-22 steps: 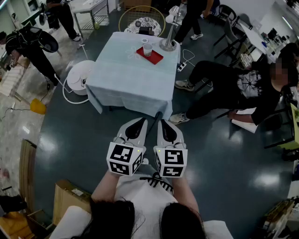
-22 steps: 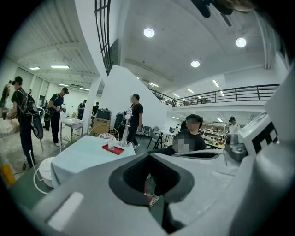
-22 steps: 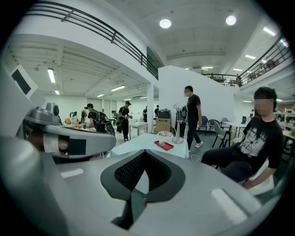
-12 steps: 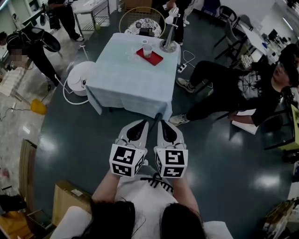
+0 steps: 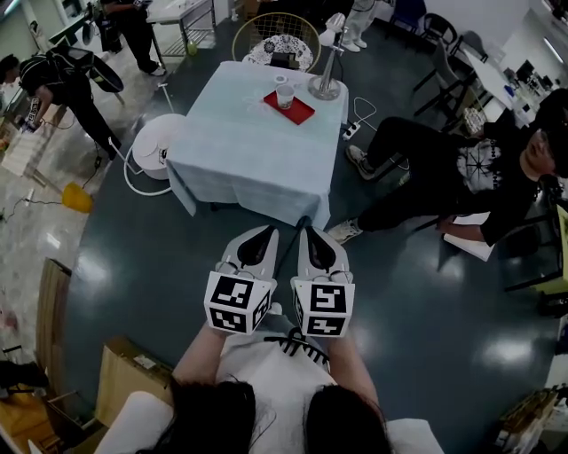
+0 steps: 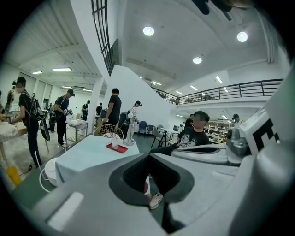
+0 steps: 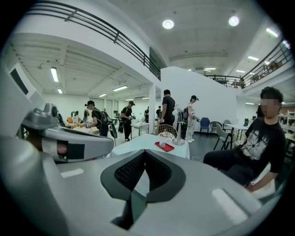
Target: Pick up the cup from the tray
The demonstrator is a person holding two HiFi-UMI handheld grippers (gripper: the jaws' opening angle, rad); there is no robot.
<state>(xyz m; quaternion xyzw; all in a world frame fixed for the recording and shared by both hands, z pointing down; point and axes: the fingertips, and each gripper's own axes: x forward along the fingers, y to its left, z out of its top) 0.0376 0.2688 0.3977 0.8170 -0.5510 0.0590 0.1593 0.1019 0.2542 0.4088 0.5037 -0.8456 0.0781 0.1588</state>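
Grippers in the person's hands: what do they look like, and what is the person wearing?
The left gripper and right gripper are pale grey, tapered shells with black ribbed pads lining the jaws. Each carries a white cube printed with black square markers. The person wears a white top with black lacing.

On the table, the cup on the tray is too small to tell whether it holds anything. The lower part of the wire chair behind the table is hidden by the tabletop. Right of the table, the seated person is partly cut off by the head view's right edge and has a blurred face in both gripper views; beyond the table, a standing person is cut off at the top edge, legs only.
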